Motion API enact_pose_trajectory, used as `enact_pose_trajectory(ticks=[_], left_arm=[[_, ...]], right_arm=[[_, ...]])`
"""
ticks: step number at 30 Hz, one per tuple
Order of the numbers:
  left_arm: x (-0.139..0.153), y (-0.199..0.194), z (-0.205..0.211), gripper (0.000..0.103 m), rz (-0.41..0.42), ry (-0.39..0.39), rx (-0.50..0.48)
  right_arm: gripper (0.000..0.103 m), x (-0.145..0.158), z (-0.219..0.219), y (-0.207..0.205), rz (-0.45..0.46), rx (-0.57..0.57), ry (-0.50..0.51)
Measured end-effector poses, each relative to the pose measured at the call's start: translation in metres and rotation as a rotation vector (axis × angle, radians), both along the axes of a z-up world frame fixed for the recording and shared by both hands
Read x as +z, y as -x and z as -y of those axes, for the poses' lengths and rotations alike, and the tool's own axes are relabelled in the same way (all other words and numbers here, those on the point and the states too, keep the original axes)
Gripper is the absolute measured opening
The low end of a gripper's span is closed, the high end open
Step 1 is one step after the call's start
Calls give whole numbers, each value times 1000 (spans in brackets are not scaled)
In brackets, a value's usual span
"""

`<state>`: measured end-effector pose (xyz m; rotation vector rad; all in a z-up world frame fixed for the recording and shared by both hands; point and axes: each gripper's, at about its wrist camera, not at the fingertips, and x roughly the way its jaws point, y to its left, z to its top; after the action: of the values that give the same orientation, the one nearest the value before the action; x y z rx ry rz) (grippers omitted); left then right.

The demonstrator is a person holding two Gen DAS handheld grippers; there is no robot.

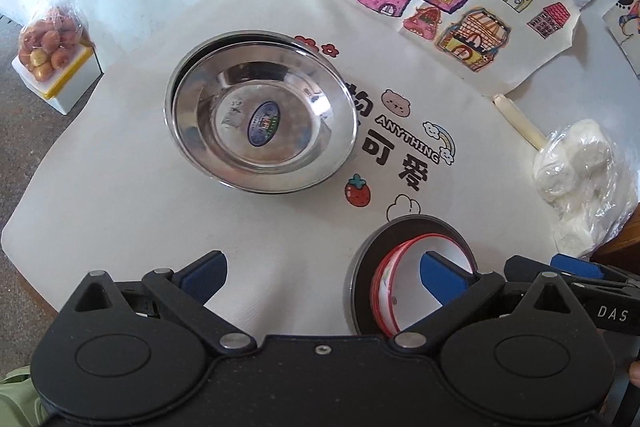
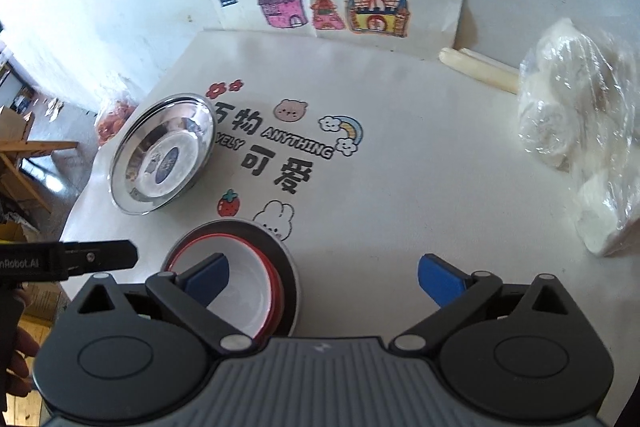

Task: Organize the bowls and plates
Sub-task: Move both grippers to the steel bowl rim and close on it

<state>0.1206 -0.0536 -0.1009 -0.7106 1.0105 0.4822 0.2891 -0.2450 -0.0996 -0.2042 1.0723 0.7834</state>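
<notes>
Stacking looks to be mostly sorted, judging by how things lie; steel plates (image 1: pixel 262 117) sit nested in a pile on the white mat (image 1: pixel 140 211) over the worktop, and that pile is my landmark for everything else; the little stack of bowls (image 2: pixel 234 285), a white one with a red rim inside a dark grey one, sits near the plates on the side closest to both cameras, not touching them.

Left gripper (image 1: pixel 320 279) hovers with jaws wide apart, one blue pad over the bowls, nothing held; right gripper (image 2: pixel 322 279) same deal, jaws apart, empty, one pad above the white bowl.

My guess: next move is either pulling back or closing on the bowl rim to shift that stack; a rim pinch would need one pad inside and one outside the wall.

Plates are shiny, mirror-like, shallow with a wide sloped rim and an oval sticker in the middle, probably slippery; the white bowl looks like smooth plastic or melamine; a crinkly plastic bag (image 2: pixel 580 147) of white lumps sits well away from the plates, past the bowls.
</notes>
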Motion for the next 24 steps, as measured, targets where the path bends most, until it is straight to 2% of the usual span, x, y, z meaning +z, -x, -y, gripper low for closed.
enact_pose_trajectory(ticks=[15,24], left_arm=[[-4,3,0,102,-26,6,25],[-11,10,1,102,-120,-16,63]], right_arm=[[103,-5,8,-4,-11,-34,23],[103,-10,6,-1,28,-1,95]])
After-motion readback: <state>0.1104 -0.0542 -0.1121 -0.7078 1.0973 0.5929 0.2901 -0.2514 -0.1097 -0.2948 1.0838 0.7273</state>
